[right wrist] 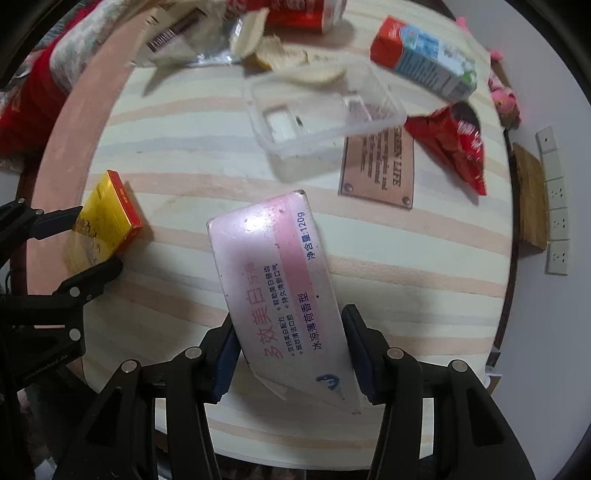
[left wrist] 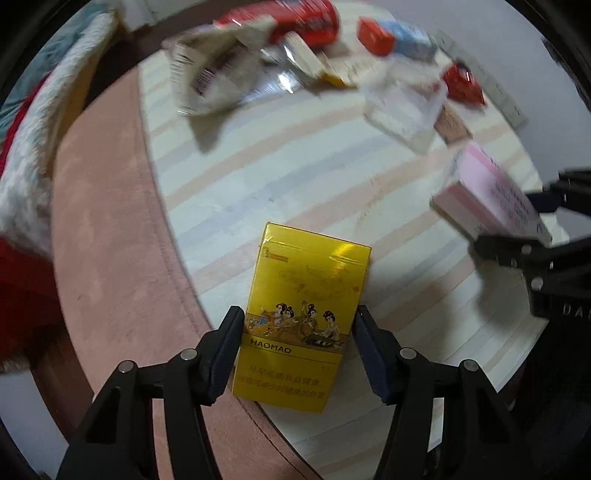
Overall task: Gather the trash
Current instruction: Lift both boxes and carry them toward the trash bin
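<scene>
A: Boxes?
B: One flat yellow cigarette pack [left wrist: 299,325], one pink-and-white toothpaste carton [right wrist: 284,291], one red-and-blue drink carton [right wrist: 424,55].
A: Others?
B: One red soda can [left wrist: 306,16], one clear plastic tray [right wrist: 325,110], one crumpled red snack wrapper [right wrist: 454,147], one brown label tag [right wrist: 380,170].

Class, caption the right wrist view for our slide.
Right claw grips pink toothpaste box above striped table.

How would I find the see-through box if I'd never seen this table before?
Start at the round striped table and look to its far side, where the trash is piled. The see-through box is an open tub between the brown label with writing and the red can. It is the only clear thing there; the blue-and-red carton and red wrapper beside it are brightly coloured.
</scene>
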